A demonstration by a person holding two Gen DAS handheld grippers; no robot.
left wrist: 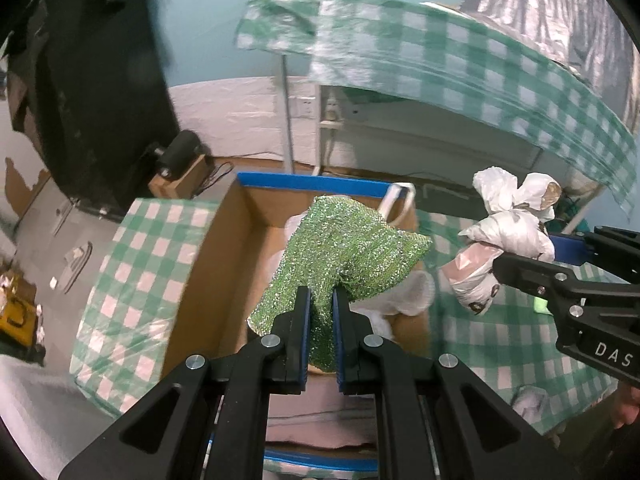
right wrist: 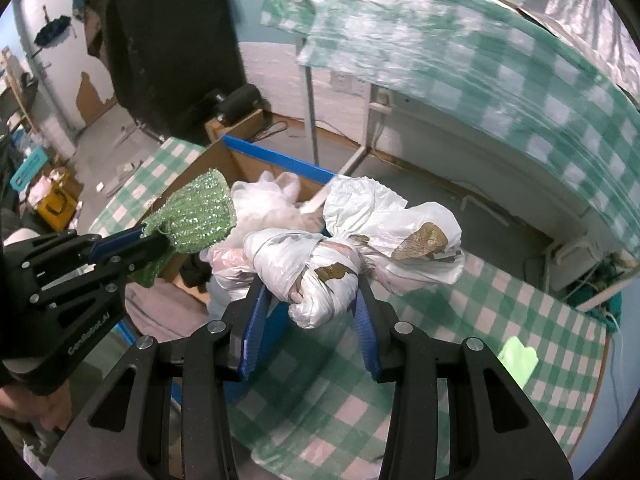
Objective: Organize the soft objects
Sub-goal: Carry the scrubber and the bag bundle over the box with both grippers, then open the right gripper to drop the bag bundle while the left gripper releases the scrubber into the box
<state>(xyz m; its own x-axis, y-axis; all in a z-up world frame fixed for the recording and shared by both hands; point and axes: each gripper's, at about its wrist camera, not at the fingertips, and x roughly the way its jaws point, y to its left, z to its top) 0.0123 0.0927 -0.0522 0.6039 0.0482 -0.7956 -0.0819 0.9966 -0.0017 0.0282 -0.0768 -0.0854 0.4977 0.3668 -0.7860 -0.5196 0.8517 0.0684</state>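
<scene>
On the left, our left gripper (left wrist: 321,296) is pinching a sparkly green cloth (left wrist: 344,248), which hangs over the open cardboard box (left wrist: 200,264). Over to the right, our right gripper (right wrist: 312,304) is clamped around a knotted white plastic bag (right wrist: 320,276), above the checkered surface (right wrist: 520,312).

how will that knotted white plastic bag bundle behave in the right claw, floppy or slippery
Probably soft and squashy: the bag bundle is crumpled and knotted, bulging between the right claw. Likely light, since its loose ends flare up unsupported. Its glossy film may slip.
</scene>
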